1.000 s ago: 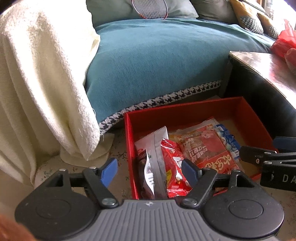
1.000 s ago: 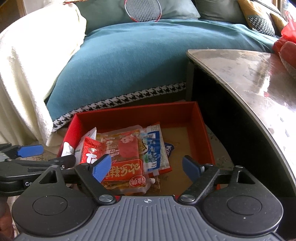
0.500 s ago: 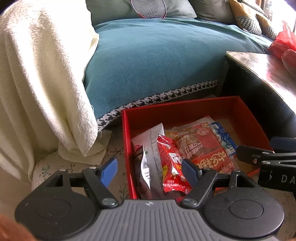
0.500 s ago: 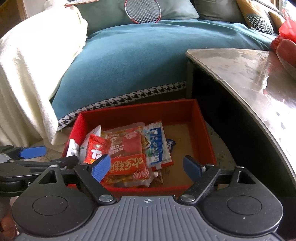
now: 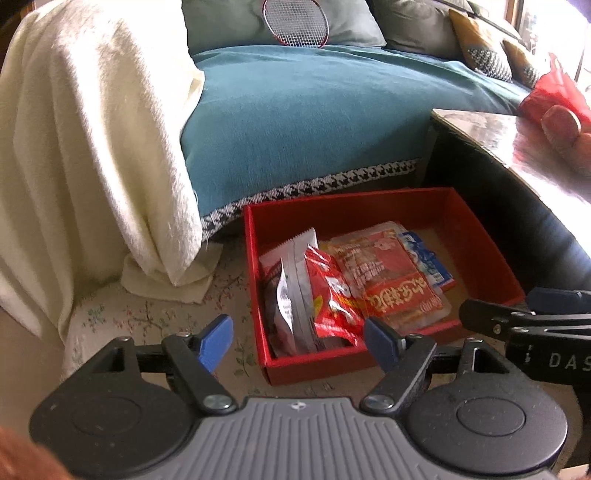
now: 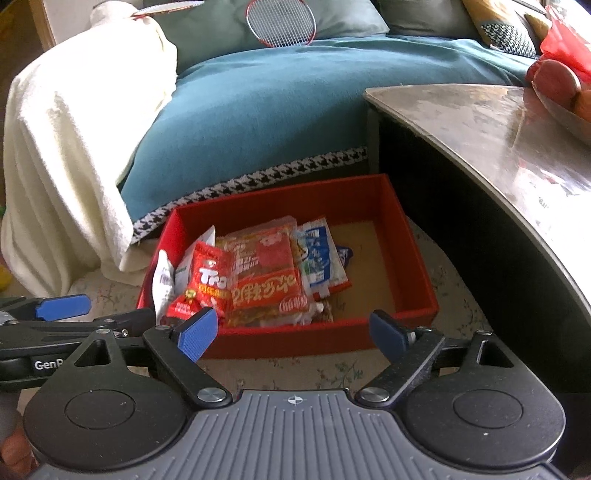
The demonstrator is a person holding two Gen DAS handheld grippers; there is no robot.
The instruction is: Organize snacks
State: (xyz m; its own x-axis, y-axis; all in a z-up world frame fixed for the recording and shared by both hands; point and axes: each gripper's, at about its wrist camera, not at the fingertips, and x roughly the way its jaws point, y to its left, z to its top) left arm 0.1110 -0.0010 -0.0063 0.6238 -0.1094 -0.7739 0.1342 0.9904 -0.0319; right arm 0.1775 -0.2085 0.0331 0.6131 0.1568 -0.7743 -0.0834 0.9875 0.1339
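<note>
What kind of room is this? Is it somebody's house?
Most likely a living room at home. There is a sofa with a teal cover and cushions, a low table beside it, and a red box of snack packets on a flowered rug.

A home living room: a sofa (image 6: pixel 266 107) under a teal cover, cushions (image 6: pixel 258 22) along its back, a cream blanket (image 5: pixel 85 147), a racket (image 6: pixel 280 22), a low table (image 6: pixel 498 140), and a floral rug (image 5: pixel 147 314).
</note>
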